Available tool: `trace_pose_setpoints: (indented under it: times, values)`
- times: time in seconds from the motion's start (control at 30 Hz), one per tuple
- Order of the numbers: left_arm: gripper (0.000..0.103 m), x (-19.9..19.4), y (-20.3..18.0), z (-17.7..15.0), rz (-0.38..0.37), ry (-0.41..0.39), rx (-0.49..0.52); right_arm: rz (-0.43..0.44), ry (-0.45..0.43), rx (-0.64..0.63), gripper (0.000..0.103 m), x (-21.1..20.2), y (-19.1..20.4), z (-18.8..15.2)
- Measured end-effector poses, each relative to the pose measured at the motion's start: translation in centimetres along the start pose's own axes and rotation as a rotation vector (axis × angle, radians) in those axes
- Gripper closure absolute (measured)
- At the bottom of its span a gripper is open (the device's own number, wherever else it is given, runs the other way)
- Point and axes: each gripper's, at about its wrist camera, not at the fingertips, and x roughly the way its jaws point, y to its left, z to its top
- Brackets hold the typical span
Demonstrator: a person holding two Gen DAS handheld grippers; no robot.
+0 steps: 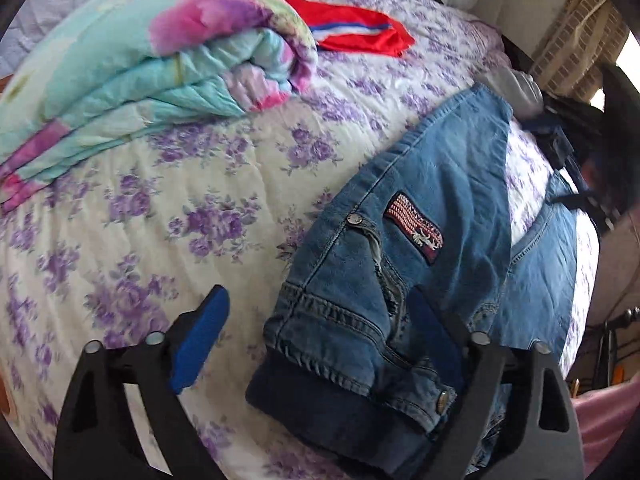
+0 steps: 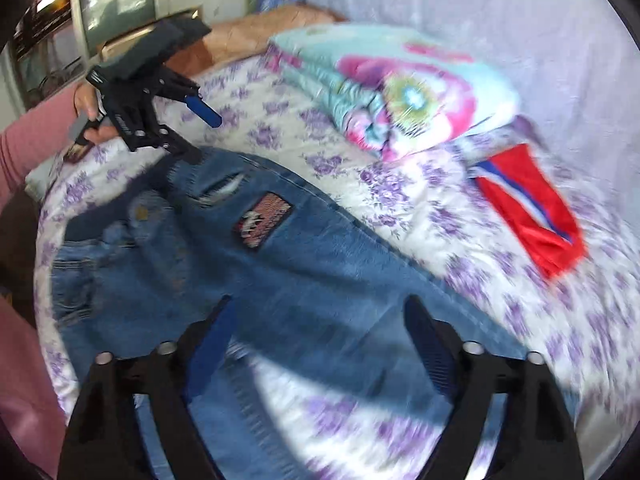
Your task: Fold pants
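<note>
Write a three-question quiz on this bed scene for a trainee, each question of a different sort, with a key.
1. True or false: the left tool is clamped shut on the jeans.
2. Multiple choice: the red garment with blue and white stripes lies A) on the jeans, B) on the floral bedspread beyond the folded quilt, C) in the right tool.
3. Fill in: the patch sewn on the jeans shows a striped ____.

Key
1. False; both tools stand open, gripping nothing.
2. B
3. flag
</note>
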Motion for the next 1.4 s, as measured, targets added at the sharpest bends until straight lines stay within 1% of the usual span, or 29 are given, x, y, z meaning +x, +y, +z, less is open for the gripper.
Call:
trace_pose_setpoints:
  times: [0.03,0.1,0.2,0.33,0.37,0.43,0.47,0.5,0.53,0.57,0.6,0.63,0.67,0.7,0.77,0.83,0.87,0.97,1.03,1.07,1.1,1.17,1.23,1.3,1.4]
  values:
    - [0.024,0.6,0.3,0.3,-0.018,0.021,0.016,0.029,0.013,-0.010,0.021,1.5,-1.1,0.5]
    - [0.030,1.7,0.8,0.6,-0.026,0.050,0.049,0.076,0.040,-0.048,0.021,4.4,-2.2,1.9]
    - [0.030,3.1,1.4,1.3,-0.056,0.090,0.081,0.102,0.084,-0.152,0.021,8.6,-3.2,3.5]
    - [0.029,4.6,2.2,2.2,-0.124,0.147,0.105,0.179,0.186,-0.253,0.021,13.2,-3.8,4.0]
    - [0.032,4.8,2.4,2.4,-0.139,0.157,0.115,0.204,0.207,-0.257,0.021,14.3,-4.0,4.2]
    - [0.044,5.1,2.3,2.7,-0.167,0.159,0.133,0.263,0.223,-0.216,0.023,15.4,-4.7,4.5]
    - [0.056,5.2,2.2,2.7,-0.193,0.162,0.137,0.286,0.220,-0.202,0.025,15.6,-5.0,4.6]
    - [0.068,5.3,2.0,2.7,-0.217,0.167,0.134,0.308,0.217,-0.203,0.036,15.6,-5.1,4.6]
    - [0.070,5.3,1.9,2.7,-0.231,0.169,0.132,0.327,0.214,-0.204,0.060,15.4,-5.1,4.6]
    - [0.073,5.2,1.8,2.7,-0.231,0.160,0.132,0.348,0.214,-0.197,0.072,15.0,-5.1,4.6]
    - [0.078,5.1,1.6,2.6,-0.234,0.153,0.131,0.342,0.214,-0.191,0.086,14.4,-4.9,4.5]
    - [0.079,4.8,1.5,2.4,-0.235,0.140,0.130,0.325,0.208,-0.195,0.093,13.7,-4.7,4.3]
    - [0.082,4.4,1.3,2.4,-0.230,0.124,0.131,0.312,0.195,-0.194,0.093,12.9,-4.5,4.2]
    - [0.084,3.8,0.8,2.3,-0.218,0.102,0.135,0.287,0.163,-0.183,0.094,11.3,-4.1,4.0]
    - [0.086,2.2,-0.2,2.2,-0.199,0.057,0.145,0.237,0.122,-0.185,0.094,8.9,-3.2,3.7]
    - [0.088,-0.6,-1.9,1.6,-0.183,-0.001,0.171,0.165,0.063,-0.206,0.095,5.2,-1.3,3.4]
    - [0.088,-2.4,-3.4,1.0,-0.163,-0.035,0.206,0.139,0.033,-0.214,0.095,3.8,-0.6,2.9]
    - [0.088,-6.1,-7.3,-0.9,-0.129,-0.101,0.296,0.038,-0.050,-0.269,0.095,-2.2,3.3,0.7]
    - [0.088,-8.5,-10.8,-3.5,-0.115,-0.135,0.374,-0.015,-0.082,-0.315,0.095,-5.1,6.7,-1.2]
    - [0.088,-8.9,-12.2,-4.6,-0.114,-0.143,0.397,-0.033,-0.097,-0.337,0.095,-6.5,9.0,-2.8]
    - [0.088,-9.6,-14.1,-6.6,-0.116,-0.147,0.440,-0.035,-0.103,-0.348,0.095,-7.1,10.3,-3.8]
    - [0.088,-9.9,-15.7,-9.3,-0.124,-0.144,0.484,-0.034,-0.108,-0.363,0.095,-8.1,13.1,-6.5]
    - [0.088,-9.3,-17.6,-12.3,-0.138,-0.117,0.517,-0.046,-0.095,-0.390,0.095,-8.5,16.3,-10.5]
    - [0.088,-7.3,-19.1,-15.2,-0.127,-0.076,0.545,-0.053,-0.095,-0.390,0.095,-7.5,18.6,-13.1]
    - [0.087,-4.4,-19.9,-17.7,-0.105,-0.039,0.534,-0.081,-0.085,-0.367,0.095,-4.6,21.0,-16.5]
